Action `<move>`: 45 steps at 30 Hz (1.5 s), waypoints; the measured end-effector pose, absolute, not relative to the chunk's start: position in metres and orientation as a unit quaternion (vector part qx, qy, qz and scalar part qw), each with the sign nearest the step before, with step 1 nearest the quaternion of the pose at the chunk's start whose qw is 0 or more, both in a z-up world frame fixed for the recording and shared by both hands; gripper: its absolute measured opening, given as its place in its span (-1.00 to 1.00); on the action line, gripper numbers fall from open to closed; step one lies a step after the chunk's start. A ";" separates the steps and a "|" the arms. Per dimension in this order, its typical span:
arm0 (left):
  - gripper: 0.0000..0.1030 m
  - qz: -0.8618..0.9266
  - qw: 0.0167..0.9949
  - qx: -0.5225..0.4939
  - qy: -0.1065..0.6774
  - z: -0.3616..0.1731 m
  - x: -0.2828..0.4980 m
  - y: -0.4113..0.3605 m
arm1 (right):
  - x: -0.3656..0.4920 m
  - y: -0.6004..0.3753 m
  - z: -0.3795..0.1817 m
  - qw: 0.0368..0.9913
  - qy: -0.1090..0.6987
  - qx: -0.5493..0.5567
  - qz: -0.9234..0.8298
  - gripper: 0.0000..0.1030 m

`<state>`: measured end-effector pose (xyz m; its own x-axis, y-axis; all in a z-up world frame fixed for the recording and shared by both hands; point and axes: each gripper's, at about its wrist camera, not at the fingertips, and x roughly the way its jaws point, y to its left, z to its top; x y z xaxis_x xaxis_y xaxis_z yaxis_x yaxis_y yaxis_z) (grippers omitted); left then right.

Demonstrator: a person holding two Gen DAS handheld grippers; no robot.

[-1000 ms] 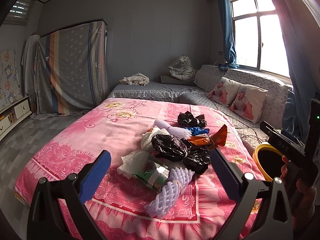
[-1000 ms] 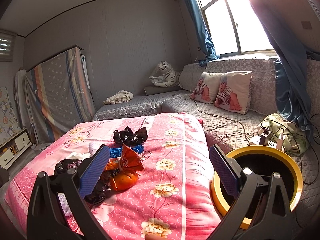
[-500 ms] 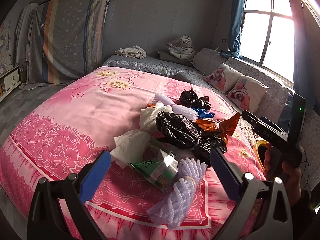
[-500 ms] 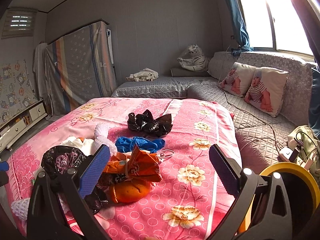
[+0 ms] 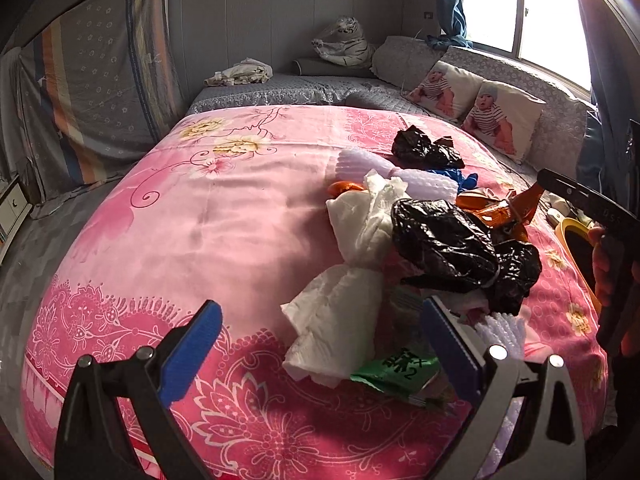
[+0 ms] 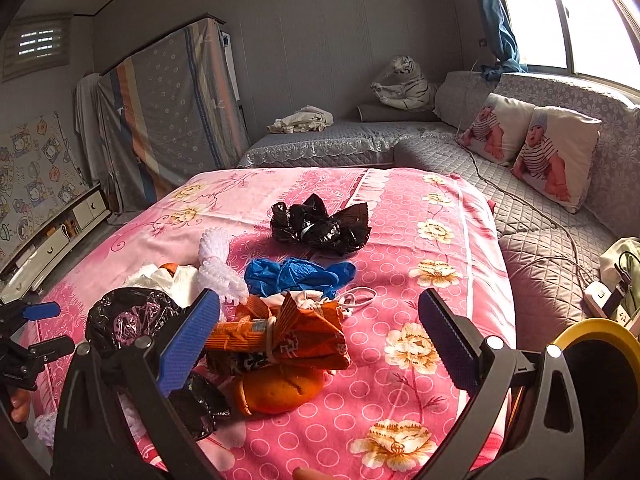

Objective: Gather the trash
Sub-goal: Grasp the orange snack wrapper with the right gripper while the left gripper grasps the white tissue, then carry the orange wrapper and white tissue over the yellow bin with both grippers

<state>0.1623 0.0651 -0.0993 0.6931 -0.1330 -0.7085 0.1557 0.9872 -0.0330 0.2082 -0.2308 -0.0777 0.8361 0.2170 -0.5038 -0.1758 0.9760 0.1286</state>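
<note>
Left claw point(image 5: 320, 340): blue-padded fingers spread wide, nothing between the pads. It hung low over the near end of the pink floral bedspread point(image 5: 224, 224).
- White crumpled tissue bundle point(image 5: 352, 280): lay directly ahead, between the two fingers and a little beyond their tips.
- Green snack wrapper point(image 5: 400, 372): flat on the spread, just inside the right finger, partly under the tissue bundle.
- Large black plastic bag point(image 5: 452, 248): crumpled, ahead and to the right, resting against the tissue.
- White foam fruit net point(image 5: 504, 328): just behind the right finger, mostly hidden.
- Second black bag point(image 5: 424, 148): farther ahead and right, apart from the main heap.

Right claw point(image 6: 320, 340): fingers likewise spread apart, holding nothing.
- Orange snack packet point(image 6: 288, 336): tied at the middle, lay between the fingers, nearer the left one.
- Orange round fruit peel or similar point(image 6: 280, 390): touching the packet, nearer to the claw; its nature could not be told for sure.
- Blue glove point(image 6: 296, 274): ahead of the packet.
- Foam net point(image 6: 218, 260): ahead and left.
- Knotted black bag point(image 6: 320, 226): farthest ahead, standing alone.
- Yellow-rimmed bin point(image 6: 600, 332): beside the bed, beyond the right finger.

Other fixtures: two baby-print cushions point(image 6: 532, 148) on the grey quilted sofa point(image 6: 440, 152), far ahead and right.
</note>
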 end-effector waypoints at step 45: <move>-0.38 -0.192 0.855 -0.014 0.481 -0.139 0.246 0.054 | 0.234 -0.213 -0.103 0.928 0.342 0.052 0.138 -0.15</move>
<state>0.2455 0.0543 -0.1387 0.4634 -0.3425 -0.8173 0.3153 0.9257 -0.2091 0.2338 -0.2127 -0.1025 0.7283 0.2922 -0.6198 -0.2206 0.9563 0.1916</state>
